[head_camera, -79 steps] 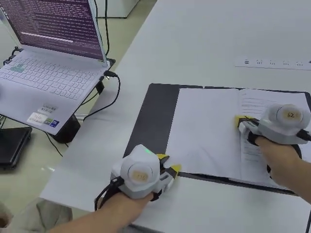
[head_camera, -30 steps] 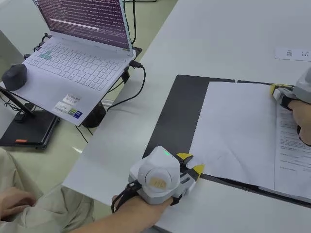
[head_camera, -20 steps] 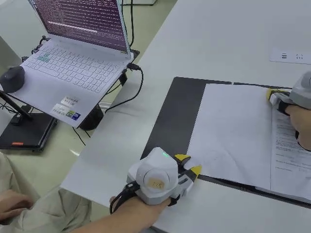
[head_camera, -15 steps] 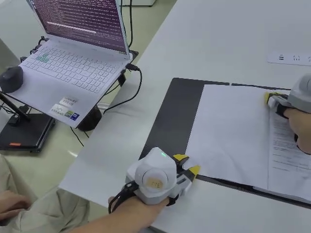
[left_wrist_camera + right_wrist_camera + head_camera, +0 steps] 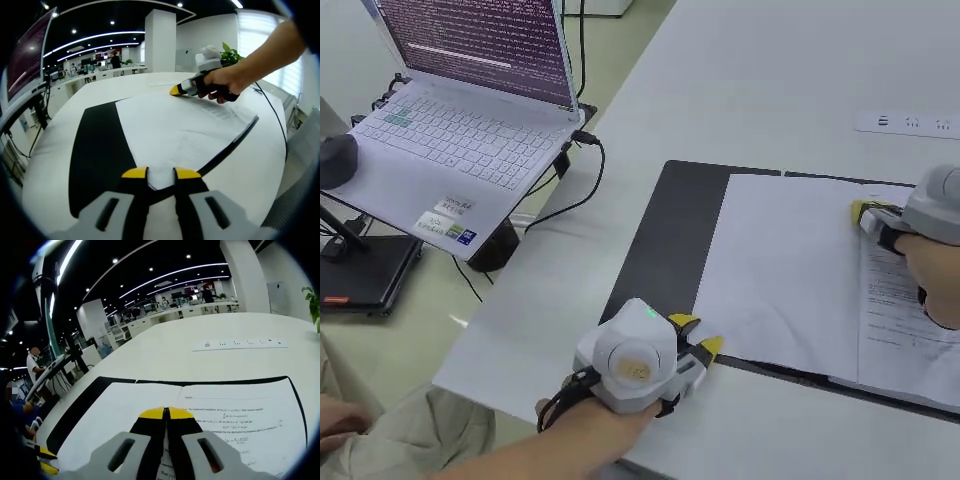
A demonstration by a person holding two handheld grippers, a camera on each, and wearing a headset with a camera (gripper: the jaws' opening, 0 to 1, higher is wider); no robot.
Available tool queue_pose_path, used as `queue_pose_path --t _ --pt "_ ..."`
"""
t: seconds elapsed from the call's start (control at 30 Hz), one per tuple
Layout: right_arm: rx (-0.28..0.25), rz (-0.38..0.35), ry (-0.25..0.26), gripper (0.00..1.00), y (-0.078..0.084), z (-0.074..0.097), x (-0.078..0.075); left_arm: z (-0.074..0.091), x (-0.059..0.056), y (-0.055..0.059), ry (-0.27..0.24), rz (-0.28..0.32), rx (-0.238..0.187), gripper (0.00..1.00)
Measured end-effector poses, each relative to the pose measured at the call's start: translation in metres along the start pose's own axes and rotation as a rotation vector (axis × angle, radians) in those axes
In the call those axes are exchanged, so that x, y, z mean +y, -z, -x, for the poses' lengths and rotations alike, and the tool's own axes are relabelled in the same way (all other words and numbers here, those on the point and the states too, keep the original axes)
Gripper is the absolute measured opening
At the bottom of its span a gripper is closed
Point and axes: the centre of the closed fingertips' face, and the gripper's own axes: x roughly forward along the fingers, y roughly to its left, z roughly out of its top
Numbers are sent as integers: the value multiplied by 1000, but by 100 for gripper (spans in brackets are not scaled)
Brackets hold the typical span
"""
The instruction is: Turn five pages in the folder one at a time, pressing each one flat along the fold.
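Head view, entry: folder point(image 5: 660, 240), black-covered, lying open and flat on the white tabletop point(image 5: 770, 90), toward 3 o'clock of the frame. The long axis of the spread runs 9 to 3 o'clock. The fold point(image 5: 861, 300) runs roughly 12 to 6 o'clock.

Contents:
- A blank page point(image 5: 780, 270) lies at 9 o'clock of the fold, leaving a bare black strip of cover beyond it.
- A printed page point(image 5: 905, 335) with lines of text lies at 3 o'clock of the fold.

Left hand-held gripper point(image 5: 697, 335), yellow-tipped, sits at the blank page's near corner at 6 o'clock. The left gripper view shows its jaws narrowly parted, with the page corner in the gap point(image 5: 161, 173).

Right hand-held gripper point(image 5: 863, 213) is at the far end of the fold. The right gripper view shows its jaws closed tip to tip with nothing between them point(image 5: 166, 412).

Surroundings:
- The tabletop's edge runs diagonally just beyond the folder's 9 o'clock side.
- Bare tabletop stretches toward 12 o'clock.
- A power strip point(image 5: 910, 123) lies at 1 o'clock, apart from the folder.
- A laptop point(image 5: 450, 140) with its cable point(image 5: 570, 195) stands off the tabletop at 10 o'clock.
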Motion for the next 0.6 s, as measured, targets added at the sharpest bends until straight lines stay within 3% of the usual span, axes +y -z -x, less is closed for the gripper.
queue_pose_path --t 0.27,0.37,0.6 --pt "-1 -19 -14 0 7 24 18 0 -1 -1 1 -1 -1 18" --pt "1 -18 -18 0 10 19 14 0 0 -1 1 0 -1 18" --pt "1 -28 -23 0 15 28 21 0 0 -1 0 2 -1 18"
